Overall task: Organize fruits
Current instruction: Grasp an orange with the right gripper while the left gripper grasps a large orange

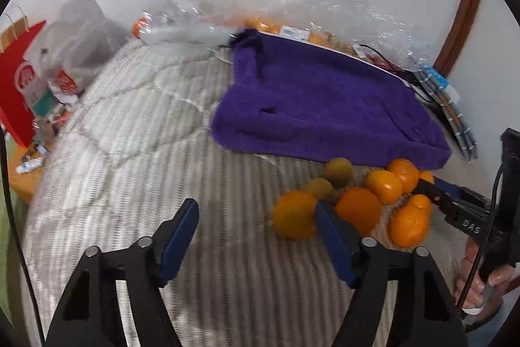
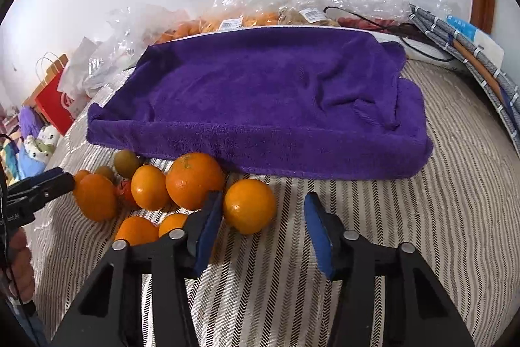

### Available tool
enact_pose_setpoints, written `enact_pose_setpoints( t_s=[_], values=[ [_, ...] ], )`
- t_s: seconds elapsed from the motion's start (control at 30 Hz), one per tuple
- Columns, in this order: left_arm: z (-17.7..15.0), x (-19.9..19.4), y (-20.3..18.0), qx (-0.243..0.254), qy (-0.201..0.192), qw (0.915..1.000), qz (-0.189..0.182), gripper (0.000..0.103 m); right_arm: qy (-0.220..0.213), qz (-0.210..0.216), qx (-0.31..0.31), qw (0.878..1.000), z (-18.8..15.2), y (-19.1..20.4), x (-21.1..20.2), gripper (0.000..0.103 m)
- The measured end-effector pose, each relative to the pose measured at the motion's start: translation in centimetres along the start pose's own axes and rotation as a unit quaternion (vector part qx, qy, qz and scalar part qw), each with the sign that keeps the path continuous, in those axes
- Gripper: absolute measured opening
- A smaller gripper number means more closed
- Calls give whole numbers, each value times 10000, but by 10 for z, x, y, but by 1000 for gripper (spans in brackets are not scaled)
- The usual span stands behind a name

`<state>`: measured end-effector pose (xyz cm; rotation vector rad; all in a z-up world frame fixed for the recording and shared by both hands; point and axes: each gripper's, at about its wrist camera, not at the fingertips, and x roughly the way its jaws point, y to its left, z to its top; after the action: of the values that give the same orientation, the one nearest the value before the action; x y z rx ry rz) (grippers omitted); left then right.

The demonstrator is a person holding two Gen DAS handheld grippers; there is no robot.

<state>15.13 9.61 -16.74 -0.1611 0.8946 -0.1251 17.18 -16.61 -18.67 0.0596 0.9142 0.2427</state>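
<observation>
Several oranges [image 1: 359,210] and two small greenish-brown fruits [image 1: 338,172] lie in a cluster on the striped bedcover, just in front of a purple towel [image 1: 325,106] draped over a tray. My left gripper [image 1: 256,213] is open and empty, just left of the cluster; its right finger is beside the nearest orange [image 1: 292,218]. In the right wrist view the cluster [image 2: 193,179] lies front left, the towel [image 2: 260,100] behind it. My right gripper [image 2: 263,210] is open and empty, with one orange [image 2: 249,205] near its left finger.
Clear plastic bags of fruit [image 2: 247,18] lie behind the towel against the wall. A red paper bag [image 1: 19,86] and clutter stand at the left. A folded striped item [image 2: 471,60] and a black cable [image 2: 390,25] lie at the right. The striped bedcover [image 2: 422,217] spreads all around.
</observation>
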Motion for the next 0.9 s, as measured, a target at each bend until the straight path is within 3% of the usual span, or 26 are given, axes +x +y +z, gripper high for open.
enact_pose_setpoints(
  t_s=[0.07, 0.4, 0.63, 0.8, 0.9],
  values=[
    [1, 3, -3, 20, 37, 10000, -86, 65, 52, 62, -4, 10000, -1, -2, 0, 32],
    [1, 10, -8, -221, 151, 9967, -762, 31, -16, -314, -8, 9995, -12, -18, -16, 32],
    [-1, 6, -11, -147, 166, 9981, -574, 31, -37, -471, 93, 9988, -22, -31, -24, 32],
    [-2, 8, -11, -225, 234, 9970, -702, 31, -39, -573, -2, 9983, -22, -28, -22, 32],
    [-1, 13, -7, -407, 324, 9956, -775, 36, -43, -594, -28, 9982, -21, -27, -21, 33]
  ],
)
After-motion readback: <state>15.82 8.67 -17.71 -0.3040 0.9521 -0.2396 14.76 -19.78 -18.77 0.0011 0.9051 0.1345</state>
